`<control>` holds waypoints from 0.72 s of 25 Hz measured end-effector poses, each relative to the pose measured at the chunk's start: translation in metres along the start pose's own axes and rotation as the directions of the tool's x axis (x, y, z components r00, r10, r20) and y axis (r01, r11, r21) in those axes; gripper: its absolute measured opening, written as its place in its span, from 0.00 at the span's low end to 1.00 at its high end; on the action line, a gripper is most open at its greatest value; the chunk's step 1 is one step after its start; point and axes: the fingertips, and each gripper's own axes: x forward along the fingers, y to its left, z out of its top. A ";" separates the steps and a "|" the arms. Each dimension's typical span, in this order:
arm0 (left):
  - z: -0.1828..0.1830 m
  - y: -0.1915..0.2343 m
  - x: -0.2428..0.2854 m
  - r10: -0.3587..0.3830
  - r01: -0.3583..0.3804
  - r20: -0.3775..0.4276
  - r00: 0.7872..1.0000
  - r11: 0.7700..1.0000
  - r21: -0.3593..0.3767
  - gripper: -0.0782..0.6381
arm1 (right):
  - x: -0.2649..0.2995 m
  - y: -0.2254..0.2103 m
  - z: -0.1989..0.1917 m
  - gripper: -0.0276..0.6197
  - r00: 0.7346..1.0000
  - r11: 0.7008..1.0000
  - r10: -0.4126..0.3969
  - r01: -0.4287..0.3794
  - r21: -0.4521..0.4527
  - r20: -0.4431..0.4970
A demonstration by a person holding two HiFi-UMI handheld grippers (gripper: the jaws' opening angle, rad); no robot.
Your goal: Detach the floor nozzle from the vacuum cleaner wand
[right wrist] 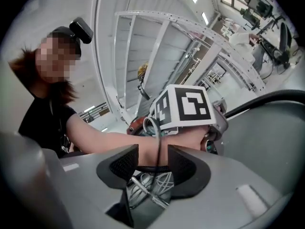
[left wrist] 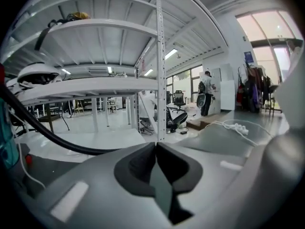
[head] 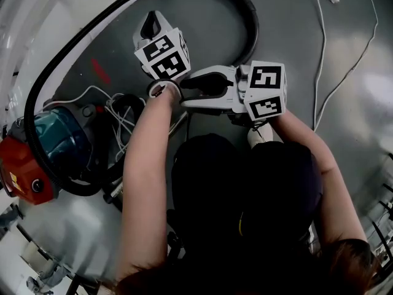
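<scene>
The vacuum cleaner's teal and red canister (head: 43, 152) lies on the grey floor at the left, and its black hose (head: 249, 17) loops round the top of the head view. I cannot make out the floor nozzle or the wand in any view. My left gripper (head: 153, 20) points away from me above the canister, shut with nothing between its jaws (left wrist: 156, 144). My right gripper (head: 184, 91) lies level and points left at my left wrist. It is open and empty (right wrist: 152, 161). Beyond its jaws are my left forearm (right wrist: 109, 140) and the left marker cube (right wrist: 188, 106).
A tangle of white cords (head: 120, 112) lies beside the canister. A white cable (head: 319, 72) and a power strip (left wrist: 236, 127) run along the floor at the right. White shelving (left wrist: 159, 70) stands ahead of the left gripper. A person (left wrist: 207, 92) stands far back.
</scene>
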 end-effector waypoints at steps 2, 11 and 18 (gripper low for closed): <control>0.001 0.001 0.000 0.009 -0.009 0.012 1.000 1.000 0.023 0.13 | 0.005 0.002 -0.002 0.37 1.000 1.000 0.011 -0.011 0.000 -0.014; 0.019 -0.007 0.004 -0.061 0.068 0.049 0.997 0.988 -0.139 0.13 | 0.007 -0.010 -0.056 0.05 0.987 0.998 -0.036 0.028 -0.049 -0.154; -0.001 -0.016 0.001 -0.177 0.181 0.035 0.984 0.965 -0.189 0.13 | -0.003 -0.030 -0.079 0.05 0.971 0.982 -0.146 0.120 -0.144 -0.189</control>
